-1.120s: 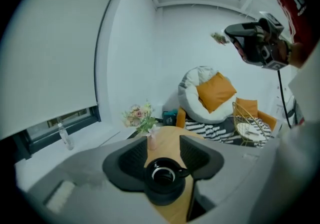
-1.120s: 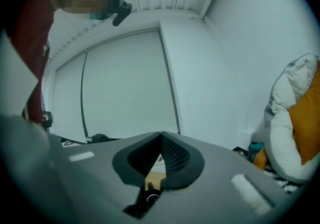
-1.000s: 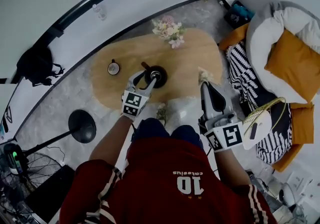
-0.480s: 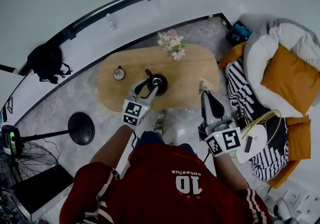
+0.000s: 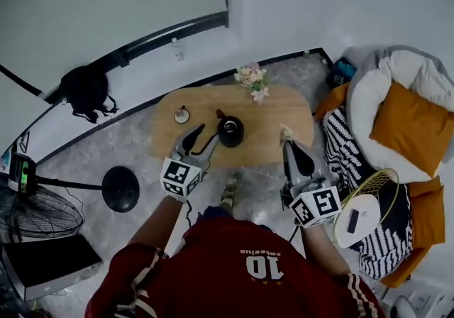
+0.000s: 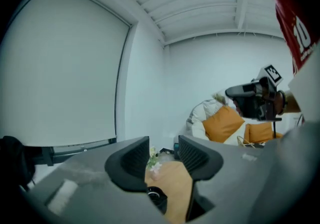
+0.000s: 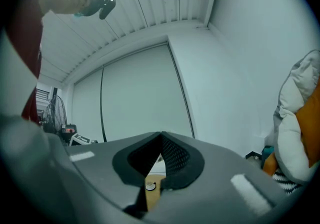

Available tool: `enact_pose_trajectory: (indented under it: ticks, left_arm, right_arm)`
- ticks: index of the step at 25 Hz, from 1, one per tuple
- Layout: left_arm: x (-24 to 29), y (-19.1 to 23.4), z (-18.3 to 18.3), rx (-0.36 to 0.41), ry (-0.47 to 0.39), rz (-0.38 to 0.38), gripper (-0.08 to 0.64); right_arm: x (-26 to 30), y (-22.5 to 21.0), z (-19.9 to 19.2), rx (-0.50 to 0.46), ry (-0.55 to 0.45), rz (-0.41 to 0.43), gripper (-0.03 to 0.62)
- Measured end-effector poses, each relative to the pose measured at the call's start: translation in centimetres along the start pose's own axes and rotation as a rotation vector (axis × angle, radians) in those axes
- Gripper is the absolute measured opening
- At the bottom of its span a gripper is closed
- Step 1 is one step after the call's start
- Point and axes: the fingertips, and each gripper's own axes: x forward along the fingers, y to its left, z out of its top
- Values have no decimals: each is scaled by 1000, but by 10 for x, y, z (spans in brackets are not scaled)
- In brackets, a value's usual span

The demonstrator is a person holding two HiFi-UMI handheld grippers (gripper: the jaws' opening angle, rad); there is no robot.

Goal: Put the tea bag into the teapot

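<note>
A black teapot stands on the oval wooden table. My left gripper hovers just left of it and nearer me, apart from it, open with nothing between its jaws. In the left gripper view the left gripper frames the table, and the teapot shows low between the jaws. My right gripper hangs shut at the table's near right edge; its own view shows the right gripper closed. A pale scrap lies at its tip; I cannot tell what it is. I see no tea bag.
A small round cup sits on the table's left part and a flower bunch at its far edge. A round black stand base and a fan are on the left. A couch with orange cushions and a yellow wire side table are on the right.
The left gripper has drawn back from the teapot, where its jaws were around the top. The head view has risen, so the table looks smaller. The right gripper stays shut.
</note>
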Motion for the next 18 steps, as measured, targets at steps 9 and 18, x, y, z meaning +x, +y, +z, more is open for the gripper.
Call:
enact_pose_trajectory:
  ticks: [9,18]
  left_arm:
    - [-85,-27,77,14,-168,87,166]
    - [-135,-64,99,24,-241,63,54]
  right_arm:
    - [-38,34,20,10,-78,33,0]
    - [-59,64,25,-2,-98,75,0]
